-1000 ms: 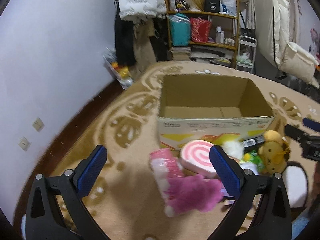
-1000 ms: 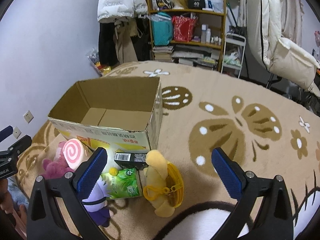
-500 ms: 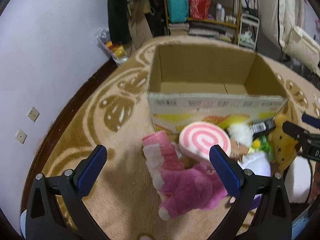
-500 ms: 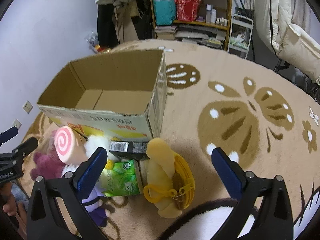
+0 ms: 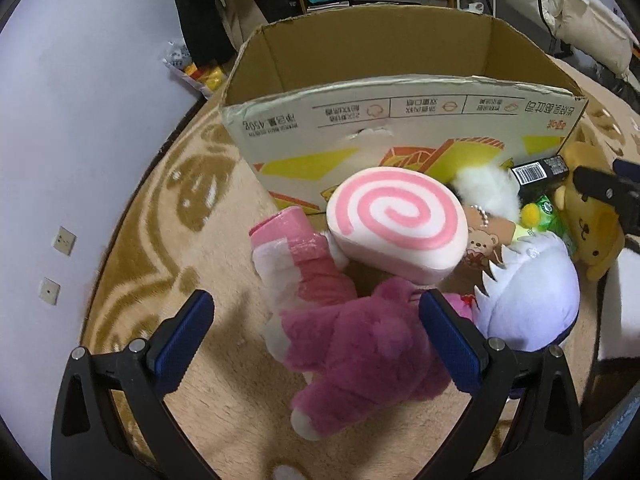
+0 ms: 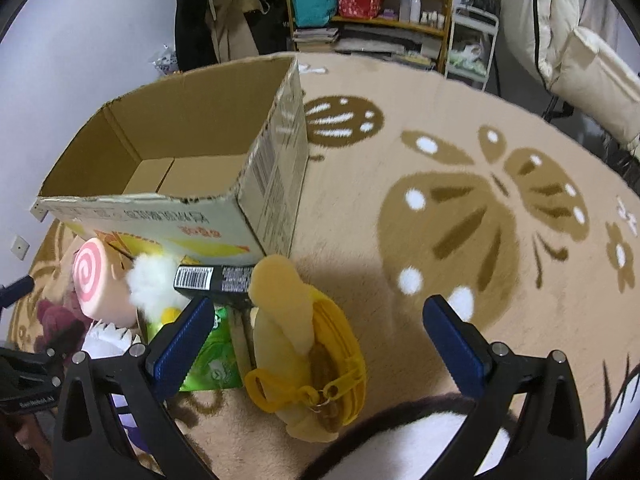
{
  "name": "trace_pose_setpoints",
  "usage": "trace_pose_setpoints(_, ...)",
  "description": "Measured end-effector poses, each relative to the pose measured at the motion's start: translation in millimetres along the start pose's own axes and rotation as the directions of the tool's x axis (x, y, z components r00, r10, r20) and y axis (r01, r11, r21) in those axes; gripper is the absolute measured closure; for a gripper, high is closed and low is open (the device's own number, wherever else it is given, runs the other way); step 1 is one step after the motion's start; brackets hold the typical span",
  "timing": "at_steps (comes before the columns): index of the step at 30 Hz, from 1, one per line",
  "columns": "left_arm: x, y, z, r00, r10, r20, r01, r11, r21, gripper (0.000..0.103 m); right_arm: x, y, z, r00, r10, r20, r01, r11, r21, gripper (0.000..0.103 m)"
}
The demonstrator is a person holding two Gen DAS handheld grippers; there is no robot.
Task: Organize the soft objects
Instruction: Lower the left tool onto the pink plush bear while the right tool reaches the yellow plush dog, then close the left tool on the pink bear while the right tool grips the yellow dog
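Observation:
A pile of soft toys lies on the carpet in front of an open cardboard box (image 5: 400, 108) (image 6: 276, 176). My left gripper (image 5: 316, 332) is open, low over a dark pink plush (image 5: 360, 356), with its fingers either side of it. Behind that lie a pink swirl cushion (image 5: 396, 220) (image 6: 96, 276), a pink-and-white plush (image 5: 296, 248) and a lilac plush (image 5: 536, 292). My right gripper (image 6: 316, 336) is open over a yellow dog plush (image 6: 304, 336) (image 5: 592, 220). A white fluffy toy (image 6: 152, 284) and a green packet (image 6: 212, 356) lie beside it.
A black barcoded box (image 6: 216, 280) leans against the cardboard box. A black-and-white plush (image 6: 400, 440) fills the right wrist view's lower edge. A shelf unit (image 6: 368, 4), hanging coats (image 6: 216, 12) and a cream chair (image 6: 580, 48) stand at the back. Open carpet (image 6: 480, 200) stretches right.
Both grippers have come down and forward toward the toy pile; the box and toys now look much larger. Both stay open, and no toy has moved.

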State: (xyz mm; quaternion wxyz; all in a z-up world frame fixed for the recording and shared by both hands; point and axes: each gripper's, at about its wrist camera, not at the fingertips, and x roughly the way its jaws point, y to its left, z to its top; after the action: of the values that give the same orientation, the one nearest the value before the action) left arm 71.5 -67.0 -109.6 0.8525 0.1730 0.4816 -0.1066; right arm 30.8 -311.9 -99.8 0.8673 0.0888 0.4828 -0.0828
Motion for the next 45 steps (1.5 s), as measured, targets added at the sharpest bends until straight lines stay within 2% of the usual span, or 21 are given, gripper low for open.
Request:
trace_pose_setpoints(2, 2.4, 4.3, 0.1, 1.0, -0.019, -0.015, 0.019, 1.0, -0.021, 0.002, 5.0, 0.3, -2.6, 1.0, 0.018, -0.021, -0.018, 1.0, 0.005, 0.001)
trace_pose_setpoints(5, 6.2, 10.9, -2.7, 0.998, -0.049, -0.034, 0.047, 0.997, -0.066, 0.002, 13.2, 1.3, -6.1, 0.997, 0.051, -0.062, -0.05, 0.999, 0.011, 0.009)
trace_pose_setpoints(12, 12.1, 21.0, -10.8, 0.994, -0.086, -0.07, 0.075, 0.987, -0.146, 0.002, 16.4, 9.3, -11.4, 0.989, 0.102, -0.103, -0.103, 0.995, -0.006, 0.037)
trace_pose_setpoints(13, 12.3, 21.0, -11.7, 0.994, -0.087, -0.07, 0.076, 0.986, -0.149, 0.004, 16.2, 11.4, -12.1, 0.989, 0.1, -0.107, -0.102, 0.995, -0.014, 0.04)
trace_pose_setpoints(14, 12.0, 20.3, -12.2, 0.993, -0.095, -0.068, 0.084, 0.985, -0.149, 0.011, 15.6, 12.7, -12.6, 0.989, 0.097, -0.108, -0.099, 0.995, -0.02, 0.047)
trace_pose_setpoints(15, 11.0, 19.2, -12.9, 0.992, -0.109, -0.065, 0.099, 0.984, -0.146, 0.018, 14.9, 13.6, -12.9, 0.99, 0.094, -0.108, -0.097, 0.995, -0.024, 0.048)
trace_pose_setpoints(16, 9.1, 17.5, -13.4, 0.991, -0.117, -0.061, 0.107, 0.984, -0.14, 0.021, 13.9, 13.3, -13.2, 0.99, 0.093, -0.107, -0.096, 0.995, -0.023, 0.048)
trace_pose_setpoints(17, 6.8, 14.3, -14.0, 0.991, -0.122, -0.058, 0.114, 0.985, -0.13, 0.029, 13.2, 12.6, -13.2, 0.99, 0.096, -0.106, -0.098, 0.995, -0.02, 0.049)
trace_pose_setpoints(21, -4.4, 5.4, -17.6, 0.994, -0.098, -0.049, 0.092, 0.991, -0.1, 0.042, 9.8, 8.5, -13.2, 0.989, 0.103, -0.102, -0.104, 0.995, -0.004, 0.053)
trace_pose_setpoints(26, -13.5, 8.8, -21.0, 0.995, -0.095, -0.032, 0.091, 0.99, -0.104, 0.051, 0.1, 10.8, -12.9, 0.992, 0.105, -0.076, -0.106, 0.994, -0.019, 0.059)
trace_pose_setpoints(31, -23.0, 9.2, -22.6, 0.997, -0.079, 0.0, 0.078, 0.992, -0.094, 0.06, -9.6, 14.6, -12.2, 0.993, 0.11, -0.045, -0.112, 0.993, -0.039, 0.06)
trace_pose_setpoints(34, -31.3, 12.8, -24.0, 0.996, -0.086, 0.019, 0.087, 0.99, -0.109, 0.07, -17.8, 12.9, -11.6, 0.992, 0.125, -0.018, -0.125, 0.992, -0.028, 0.06)
trace_pose_setpoints(36, -37.7, 19.8, -23.7, 0.997, -0.071, 0.041, 0.076, 0.987, -0.143, 0.09, -24.6, 12.0, -11.3, 0.991, 0.132, 0.005, -0.132, 0.991, -0.024, 0.06)
trace_pose_setpoints(40, -35.3, 35.3, -25.5, 0.992, -0.126, 0.019, 0.127, 0.967, -0.221, 0.09, -38.0, 11.0, -11.5, 0.986, 0.16, 0.042, -0.159, 0.987, -0.017, 0.06)
trace_pose_setpoints(45, -34.4, 37.7, -27.8, 0.991, -0.135, 0.018, 0.135, 0.963, -0.232, 0.09, -41.2, 13.3, -12.9, 0.986, 0.158, 0.044, -0.157, 0.987, -0.026, 0.06)
